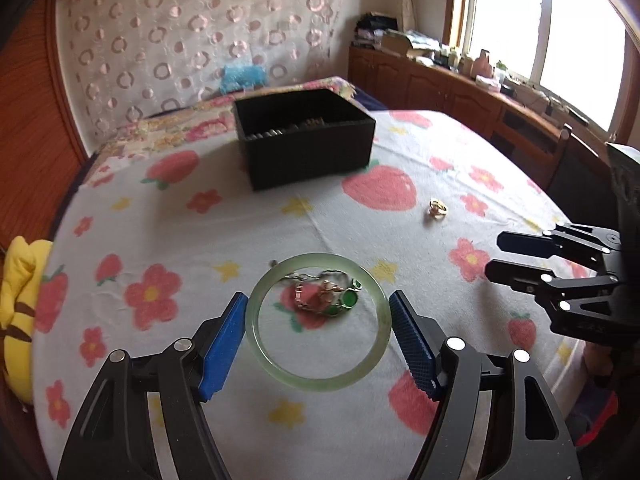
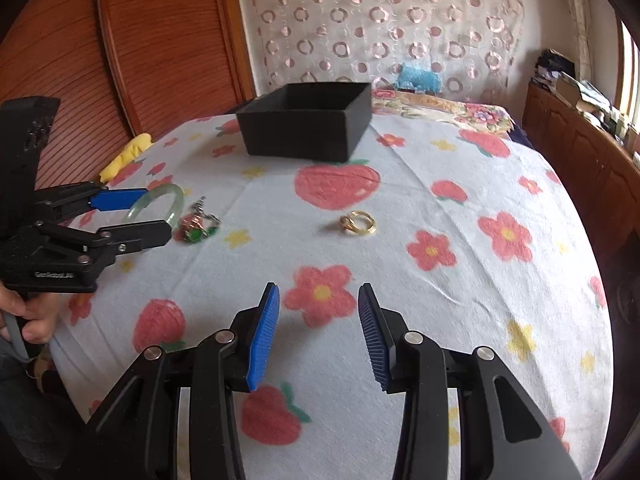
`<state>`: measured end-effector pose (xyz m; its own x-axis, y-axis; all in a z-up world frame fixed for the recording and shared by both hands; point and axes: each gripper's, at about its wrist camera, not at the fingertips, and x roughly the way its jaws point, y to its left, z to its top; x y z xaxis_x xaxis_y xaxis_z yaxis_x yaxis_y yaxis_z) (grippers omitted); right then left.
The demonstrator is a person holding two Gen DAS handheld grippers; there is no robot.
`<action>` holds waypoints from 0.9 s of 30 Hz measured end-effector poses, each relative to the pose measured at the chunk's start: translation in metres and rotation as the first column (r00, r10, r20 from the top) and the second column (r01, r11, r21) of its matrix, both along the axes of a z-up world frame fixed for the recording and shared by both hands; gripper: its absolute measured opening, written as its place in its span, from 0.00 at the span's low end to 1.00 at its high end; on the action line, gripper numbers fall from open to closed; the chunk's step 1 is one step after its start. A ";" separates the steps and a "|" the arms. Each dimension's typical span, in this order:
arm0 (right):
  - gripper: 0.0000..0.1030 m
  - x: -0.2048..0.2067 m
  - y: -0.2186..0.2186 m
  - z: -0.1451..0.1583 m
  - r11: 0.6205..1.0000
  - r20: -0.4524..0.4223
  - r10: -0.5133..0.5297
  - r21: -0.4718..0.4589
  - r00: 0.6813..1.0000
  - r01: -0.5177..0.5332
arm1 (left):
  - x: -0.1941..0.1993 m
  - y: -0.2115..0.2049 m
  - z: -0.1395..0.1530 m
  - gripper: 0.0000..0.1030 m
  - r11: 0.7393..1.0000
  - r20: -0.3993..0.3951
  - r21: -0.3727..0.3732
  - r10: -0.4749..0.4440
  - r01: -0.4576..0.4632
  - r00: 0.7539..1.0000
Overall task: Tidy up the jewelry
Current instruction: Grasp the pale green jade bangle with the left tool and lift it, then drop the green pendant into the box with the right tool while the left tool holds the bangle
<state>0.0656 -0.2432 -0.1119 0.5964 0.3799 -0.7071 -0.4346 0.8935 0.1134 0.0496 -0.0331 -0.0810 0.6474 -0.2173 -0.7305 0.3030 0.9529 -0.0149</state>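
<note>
My left gripper [image 1: 318,322] has its blue-padded fingers spread around the pale green jade bangle [image 1: 256,334], one pad on each side of the ring. From the left wrist view the pads [image 1: 224,344] look just at the bangle's outer rim, but I cannot tell whether they press on it or whether the ring is lifted off the cloth. Seen from the right wrist view, the bangle [image 2: 168,196] sits between the same fingers [image 2: 120,199] near the left edge of the bed.

Inside and just beyond the bangle's circle lies a tangled silver chain with green stones and a reddish piece [image 1: 326,292]; in the right wrist view this chain [image 2: 198,226] sits just beside the bangle on the strawberry-and-flower printed white bedspread [image 2: 440,280].

My right gripper [image 2: 318,334] hovers over the near part of the bedspread with its fingers parted and nothing between them. Ahead of it, toward the middle of the bed, lies a gold ring [image 2: 357,222], well apart from both grippers and from the chain.

The open black rectangular box [image 1: 304,138] stands toward the far edge of the bedspread, with some small metallic items dimly visible inside. A yellow soft cushion [image 1: 18,312] lies at the left edge of the bed.
</note>
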 end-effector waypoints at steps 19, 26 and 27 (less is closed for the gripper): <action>0.42 0.028 0.104 0.008 0.979 -0.027 0.202 -0.024 0.979 -0.202 | -0.024 0.060 0.015 0.67 0.993 0.059 -0.042 0.111 -0.109 0.992; 0.42 0.032 0.118 0.002 0.969 -0.041 0.230 -0.084 0.972 -0.233 | -0.027 0.066 0.011 0.67 0.992 0.058 -0.056 0.120 -0.116 0.991; 0.42 0.034 0.119 0.000 0.968 -0.046 0.231 -0.092 0.972 -0.234 | -0.027 0.066 0.010 0.67 0.991 0.058 -0.058 0.121 -0.118 0.991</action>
<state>0.0996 -0.1246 -0.1117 0.4745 0.4344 -0.7656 -0.6291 0.7757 0.0502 0.0222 0.0331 -0.0705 0.7139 -0.1742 -0.6783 0.1892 0.9805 -0.0527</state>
